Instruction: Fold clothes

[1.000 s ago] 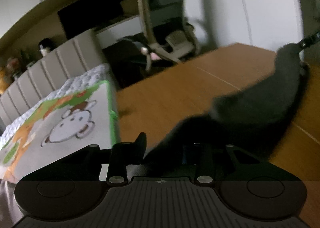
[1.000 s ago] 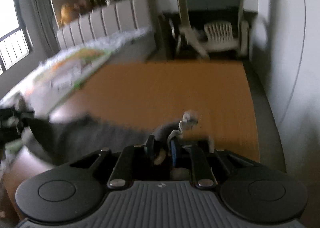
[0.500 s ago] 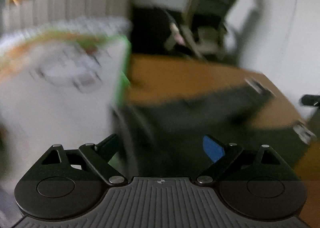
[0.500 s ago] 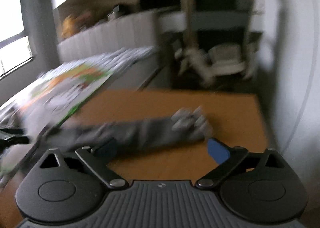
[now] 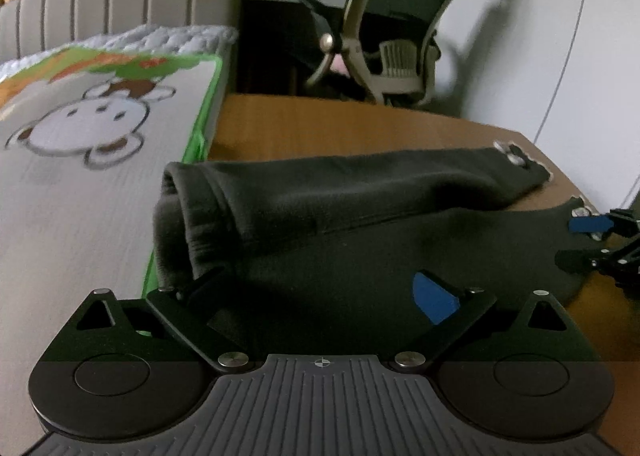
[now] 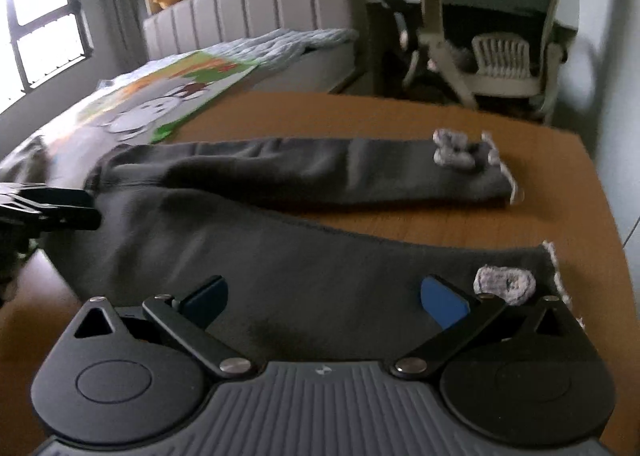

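Dark grey trousers point(image 5: 360, 211) lie spread on the wooden table point(image 5: 360, 123), both legs running left to right, waistband at the left, cuffs with pale trim at the right point(image 6: 456, 149). My left gripper point(image 5: 320, 296) is open and empty, just above the waistband end. My right gripper point(image 6: 324, 296) is open and empty, over the near leg's cuff end point(image 6: 504, 284). The right gripper shows at the right edge of the left wrist view point(image 5: 596, 244). The left gripper shows at the left edge of the right wrist view point(image 6: 44, 203).
A bed with a monkey-print cover point(image 5: 92, 123) borders the table's left side. An office chair point(image 5: 396, 39) stands beyond the table's far edge. A white wall point(image 5: 540, 35) runs along the right.
Both grippers let go of the trousers and opened. The trousers, held stretched between them a second ago, now lie flat on the table. Both grippers drew back.
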The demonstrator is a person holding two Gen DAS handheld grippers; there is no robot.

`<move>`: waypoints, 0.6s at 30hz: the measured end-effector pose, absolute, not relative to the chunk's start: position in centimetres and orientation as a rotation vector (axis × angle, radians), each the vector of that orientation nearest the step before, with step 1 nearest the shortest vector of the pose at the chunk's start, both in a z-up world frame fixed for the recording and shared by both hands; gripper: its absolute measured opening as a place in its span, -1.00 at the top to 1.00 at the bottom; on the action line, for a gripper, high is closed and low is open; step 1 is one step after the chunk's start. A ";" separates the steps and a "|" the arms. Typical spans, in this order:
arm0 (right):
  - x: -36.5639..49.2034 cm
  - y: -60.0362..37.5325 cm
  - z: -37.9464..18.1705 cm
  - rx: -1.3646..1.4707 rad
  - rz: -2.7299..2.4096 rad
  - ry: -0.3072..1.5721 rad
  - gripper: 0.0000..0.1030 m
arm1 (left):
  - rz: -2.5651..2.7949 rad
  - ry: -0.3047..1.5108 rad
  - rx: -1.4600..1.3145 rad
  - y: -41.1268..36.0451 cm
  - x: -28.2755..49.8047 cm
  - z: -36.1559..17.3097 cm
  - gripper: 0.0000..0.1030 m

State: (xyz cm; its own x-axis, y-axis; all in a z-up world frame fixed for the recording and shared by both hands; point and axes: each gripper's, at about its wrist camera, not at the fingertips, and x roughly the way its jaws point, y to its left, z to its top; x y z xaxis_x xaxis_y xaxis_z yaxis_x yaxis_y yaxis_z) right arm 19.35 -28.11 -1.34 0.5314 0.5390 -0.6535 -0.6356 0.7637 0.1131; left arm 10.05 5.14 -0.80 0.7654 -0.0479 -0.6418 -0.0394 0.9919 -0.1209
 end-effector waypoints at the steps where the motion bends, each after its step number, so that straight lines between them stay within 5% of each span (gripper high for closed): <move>1: 20.1 -27.7 -1.4 -0.152 0.693 0.721 -1.00 | -0.001 0.695 -0.125 5.3 10.9 -0.8 -0.94; 18: 30.3 -26.7 0.1 0.023 0.539 0.689 -1.00 | 0.009 0.702 -0.174 4.9 13.4 -0.6 -0.95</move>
State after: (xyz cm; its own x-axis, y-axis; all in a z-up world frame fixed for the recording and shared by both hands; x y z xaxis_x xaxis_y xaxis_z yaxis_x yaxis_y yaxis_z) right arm 30.32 -26.74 0.05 0.6411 0.4802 -0.5987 -0.4654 0.8635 0.1943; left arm 13.38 4.90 -0.56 0.7642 -0.0507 -0.6430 -0.0663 0.9854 -0.1566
